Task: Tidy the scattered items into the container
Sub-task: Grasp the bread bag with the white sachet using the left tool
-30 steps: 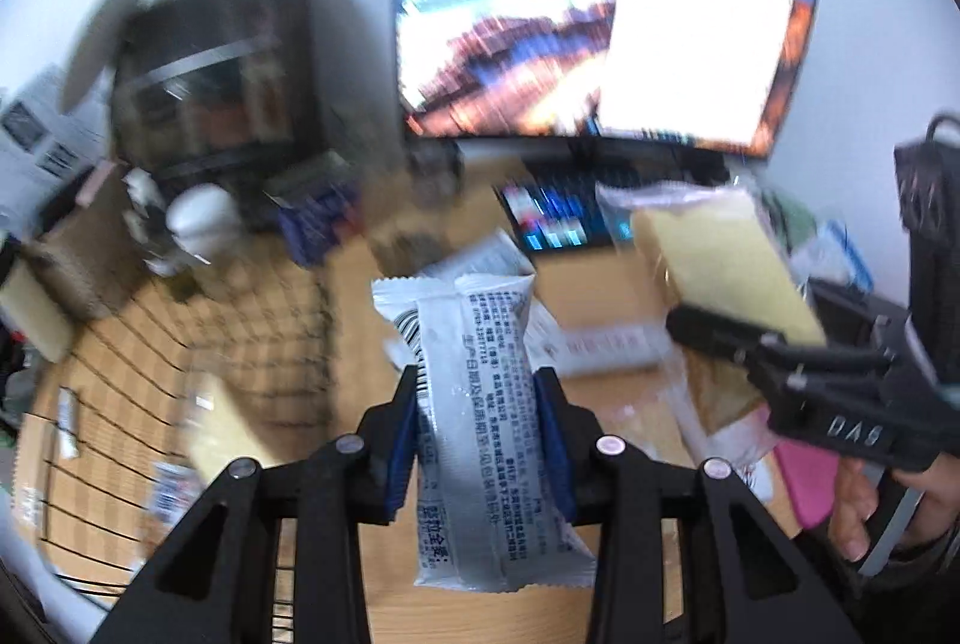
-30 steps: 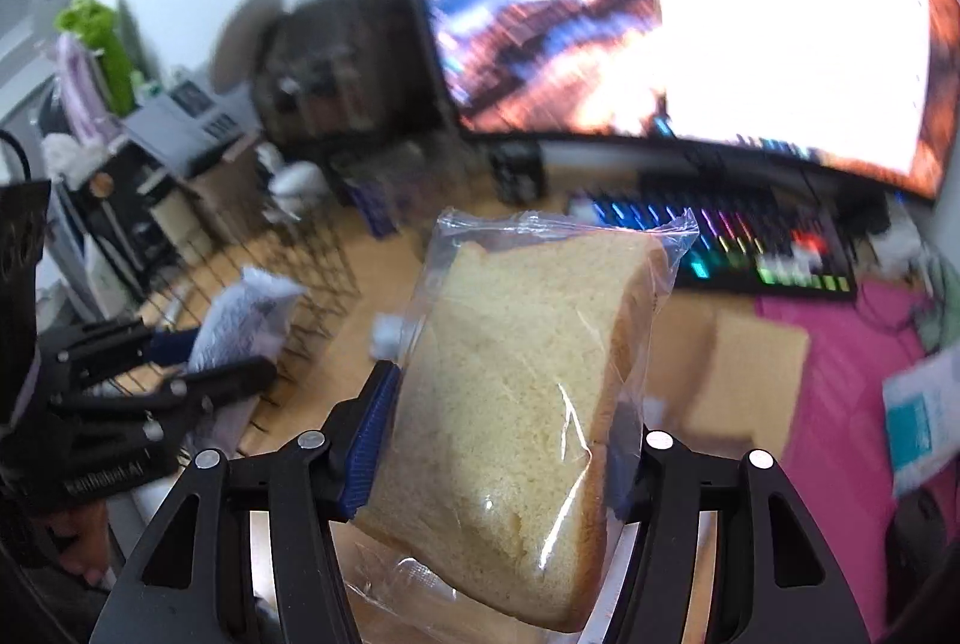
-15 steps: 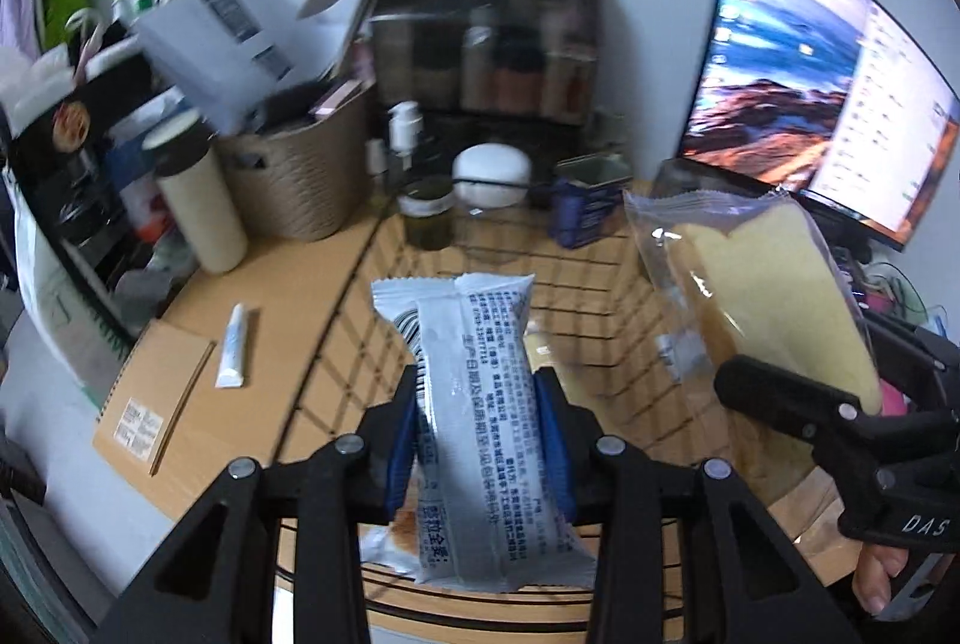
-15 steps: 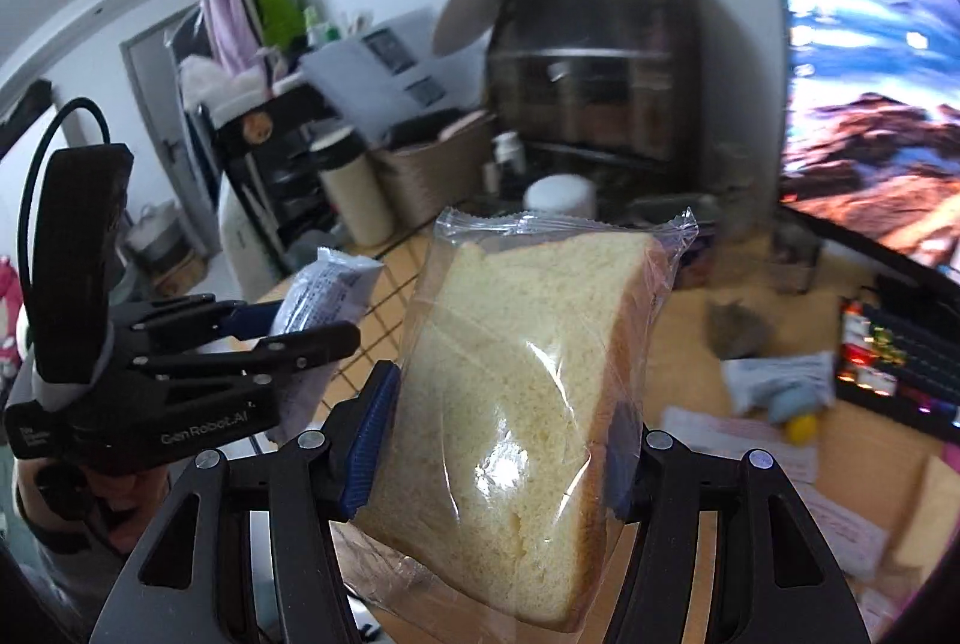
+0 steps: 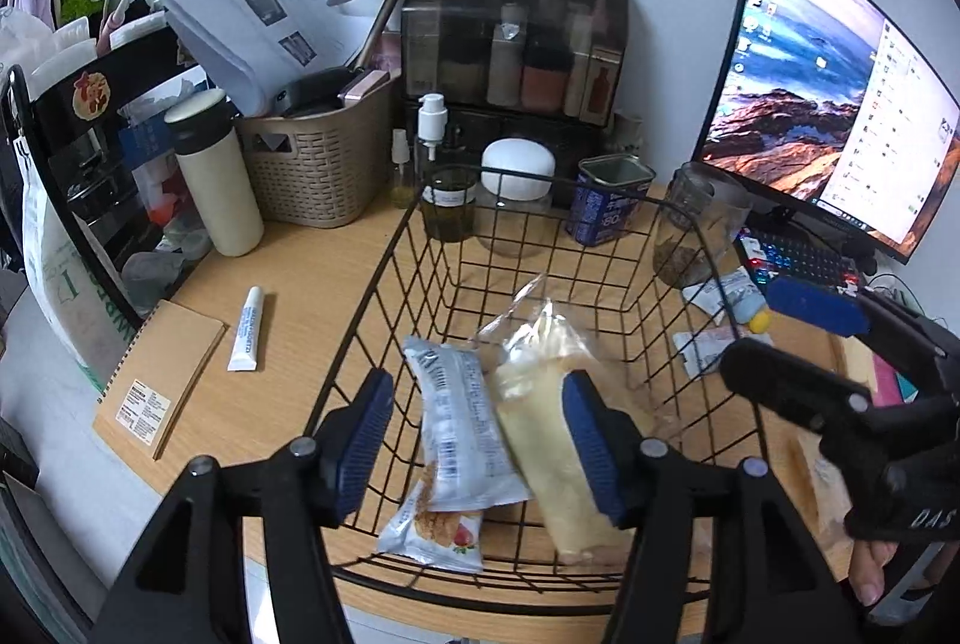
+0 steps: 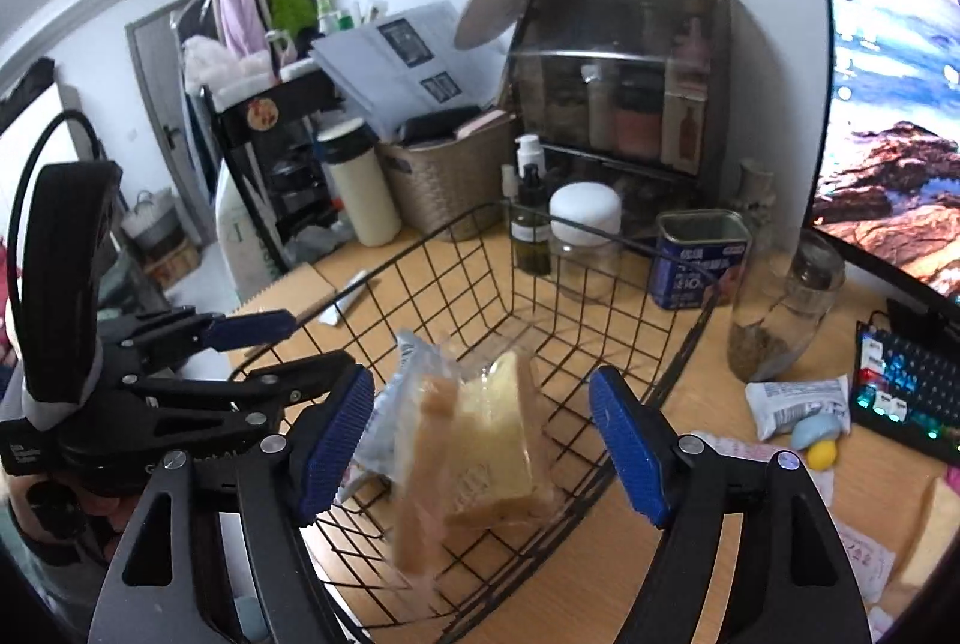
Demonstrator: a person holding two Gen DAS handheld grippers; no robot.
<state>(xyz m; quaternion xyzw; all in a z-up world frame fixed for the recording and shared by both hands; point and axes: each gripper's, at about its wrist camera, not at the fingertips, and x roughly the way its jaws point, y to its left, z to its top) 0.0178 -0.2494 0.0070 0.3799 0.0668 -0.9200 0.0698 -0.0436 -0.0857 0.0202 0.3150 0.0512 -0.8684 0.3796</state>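
A black wire basket stands on the wooden desk. Inside it lie a silver snack packet, a bagged bread slice and a small cracker packet. My left gripper is open and empty above the basket's near side. My right gripper is open and empty above the basket; it also shows at the right of the left wrist view. The bread looks blurred, as if in motion.
A white tube and a brown notebook lie left of the basket. Packets, a small blue and yellow item and more bread lie right of it. Jars, a blue tin, a woven bin, a monitor and keyboard stand behind.
Both grippers opened and let go: the silver packet and the bagged bread dropped into the basket. Both grippers moved left from the monitor to above the basket.
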